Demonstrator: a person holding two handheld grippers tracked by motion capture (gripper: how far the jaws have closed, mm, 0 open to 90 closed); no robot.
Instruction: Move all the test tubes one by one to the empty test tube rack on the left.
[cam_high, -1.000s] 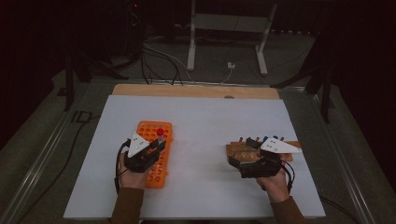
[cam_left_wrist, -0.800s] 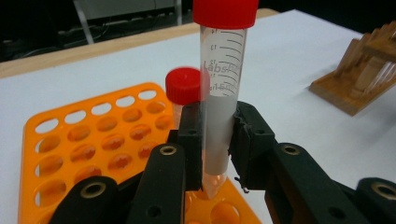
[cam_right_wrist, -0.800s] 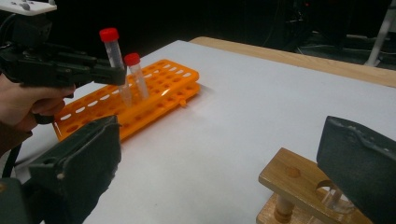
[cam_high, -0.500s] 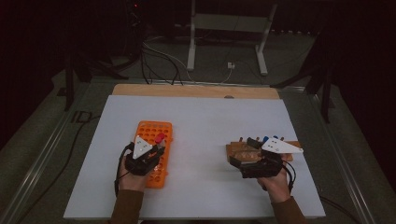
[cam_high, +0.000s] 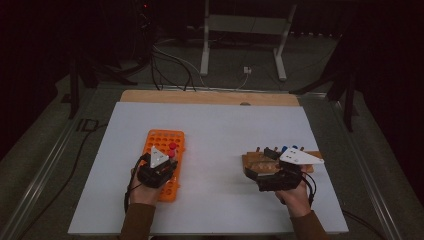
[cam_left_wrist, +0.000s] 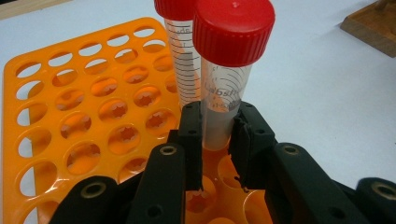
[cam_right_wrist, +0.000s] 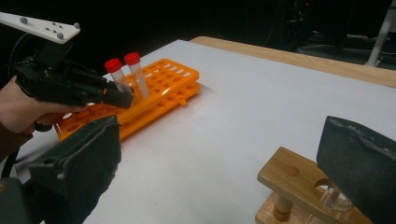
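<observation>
On the white table sheet (cam_high: 220, 135) from above, I see my left gripper (cam_high: 167, 162) over the orange plastic tube rack (cam_high: 155, 140); its own view shows it clamped on a clear red-capped tube (cam_left_wrist: 224, 93) standing in the rack; the right gripper view shows my right gripper (cam_right_wrist: 224, 172) released above a wooden stand (cam_right_wrist: 299, 186).

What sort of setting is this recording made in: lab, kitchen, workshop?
Most likely a lab-style recording bench. An orange tube rack with red-capped tubes and a wooden tube stand sit on a white-covered table. Behind it, the dark room holds loose floor cables and a metal stand.
</observation>
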